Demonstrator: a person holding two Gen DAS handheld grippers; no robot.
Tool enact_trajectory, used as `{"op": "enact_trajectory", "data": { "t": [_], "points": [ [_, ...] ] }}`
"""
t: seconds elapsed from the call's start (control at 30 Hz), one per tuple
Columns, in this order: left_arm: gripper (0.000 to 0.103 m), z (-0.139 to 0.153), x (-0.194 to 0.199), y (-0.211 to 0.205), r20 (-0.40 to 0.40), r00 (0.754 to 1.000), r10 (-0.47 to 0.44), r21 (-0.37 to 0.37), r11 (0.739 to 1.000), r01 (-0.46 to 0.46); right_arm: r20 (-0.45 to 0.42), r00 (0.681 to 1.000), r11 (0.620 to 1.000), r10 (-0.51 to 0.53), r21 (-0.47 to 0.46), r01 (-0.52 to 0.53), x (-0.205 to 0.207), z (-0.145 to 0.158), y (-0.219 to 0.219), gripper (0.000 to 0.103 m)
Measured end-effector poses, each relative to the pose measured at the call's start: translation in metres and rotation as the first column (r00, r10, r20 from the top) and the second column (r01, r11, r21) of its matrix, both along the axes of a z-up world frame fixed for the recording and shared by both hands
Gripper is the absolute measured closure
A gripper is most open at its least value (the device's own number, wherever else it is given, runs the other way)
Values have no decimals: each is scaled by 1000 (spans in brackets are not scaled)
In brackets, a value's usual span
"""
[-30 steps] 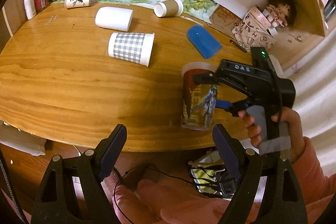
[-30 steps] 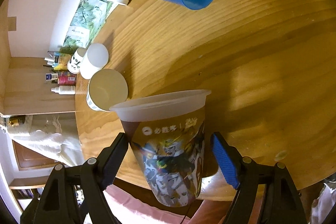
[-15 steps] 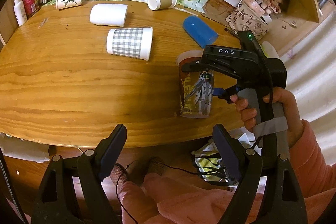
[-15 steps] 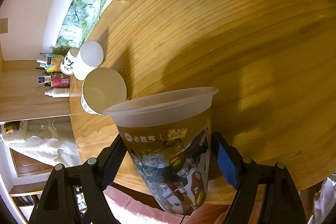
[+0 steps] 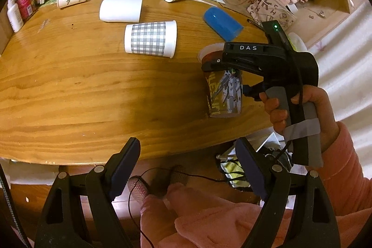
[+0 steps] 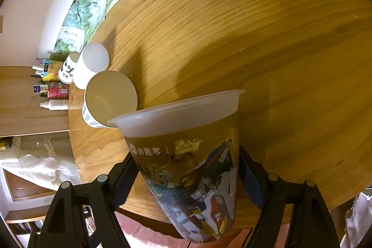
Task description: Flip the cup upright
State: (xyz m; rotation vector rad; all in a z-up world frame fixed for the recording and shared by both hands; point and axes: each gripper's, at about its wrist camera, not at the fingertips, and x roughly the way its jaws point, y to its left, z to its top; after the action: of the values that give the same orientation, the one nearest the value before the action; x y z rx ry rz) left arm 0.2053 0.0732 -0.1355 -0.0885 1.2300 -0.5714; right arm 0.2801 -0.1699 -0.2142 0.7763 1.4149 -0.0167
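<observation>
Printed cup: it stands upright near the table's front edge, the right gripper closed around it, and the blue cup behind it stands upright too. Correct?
Not quite. The blue cup lies on its side, as the left wrist view shows. The printed cup does stand upright, the right gripper closed around it.

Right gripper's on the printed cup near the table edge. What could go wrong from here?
1. The printed cup stands close to the table's front edge; a nudge on release might tip it off.
2. The right gripper, jaws just closing, squeezes thin plastic walls; they may buckle.
3. The checked cup lies close beside; a sideways pull-out could roll it.
</observation>
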Motion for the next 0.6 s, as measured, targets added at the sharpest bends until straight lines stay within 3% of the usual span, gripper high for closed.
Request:
{"op": "enact_trajectory", "data": {
  "t": [0.27, 0.6],
  "points": [
    [17, 1, 7, 10, 12, 997, -70, -9, 998, 70, 57, 998, 996, -30, -88, 35, -7, 11, 13, 27],
    [17, 2, 19, 18, 45, 991, -123, -32, 992, 125, 221, 970, 974, -97, -180, 138, -28, 35, 23, 28]
  ]
}}
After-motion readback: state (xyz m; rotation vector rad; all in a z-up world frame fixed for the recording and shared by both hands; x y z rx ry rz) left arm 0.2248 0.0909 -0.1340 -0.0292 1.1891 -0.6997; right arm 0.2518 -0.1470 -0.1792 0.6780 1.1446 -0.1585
